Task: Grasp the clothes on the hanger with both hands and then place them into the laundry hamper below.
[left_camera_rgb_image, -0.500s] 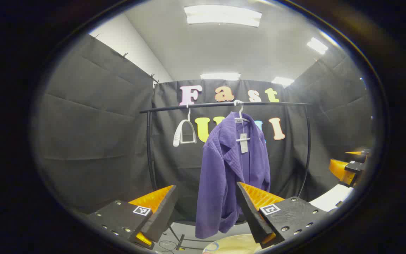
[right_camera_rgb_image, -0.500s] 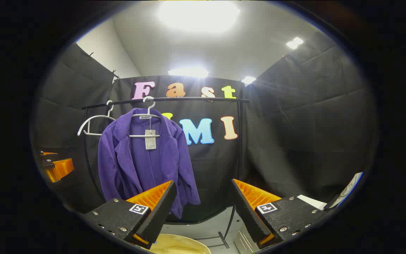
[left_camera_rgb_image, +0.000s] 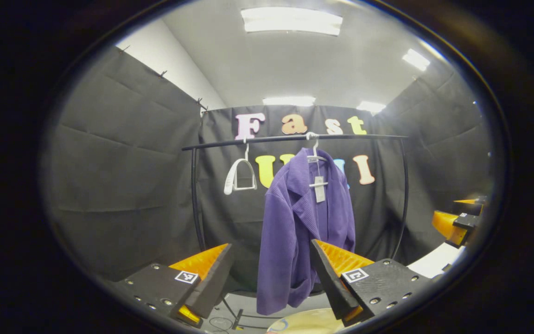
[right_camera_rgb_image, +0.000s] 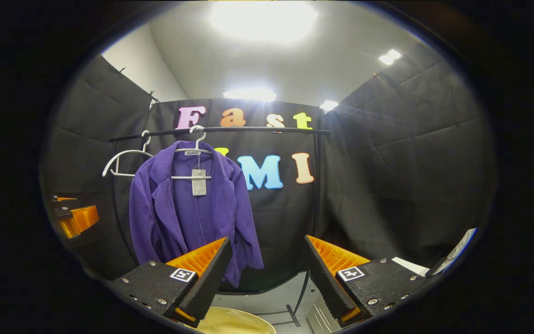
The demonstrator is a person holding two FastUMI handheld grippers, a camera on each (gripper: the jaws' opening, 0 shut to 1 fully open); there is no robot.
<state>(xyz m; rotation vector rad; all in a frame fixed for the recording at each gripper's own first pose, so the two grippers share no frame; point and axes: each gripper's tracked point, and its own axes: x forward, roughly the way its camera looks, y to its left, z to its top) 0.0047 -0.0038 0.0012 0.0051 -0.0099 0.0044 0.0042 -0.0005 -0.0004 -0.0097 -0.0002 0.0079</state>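
Beyond the spread, empty fingers of the left gripper (left_camera_rgb_image: 271,278), a bare white hanger (left_camera_rgb_image: 239,174) hangs on the black rail (left_camera_rgb_image: 295,138), then the purple jacket (left_camera_rgb_image: 304,222) on its own hanger, well apart from both grippers. The right gripper (right_camera_rgb_image: 267,273) is likewise released, the jacket up past its left finger, the hamper's pale rim (right_camera_rgb_image: 237,321) below.

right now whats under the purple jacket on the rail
Below the purple jacket a pale round rim, likely the hamper, shows at the bottom edge, on grey floor. Its inside is cut off, partly behind the right tongs, so its contents cannot be told.
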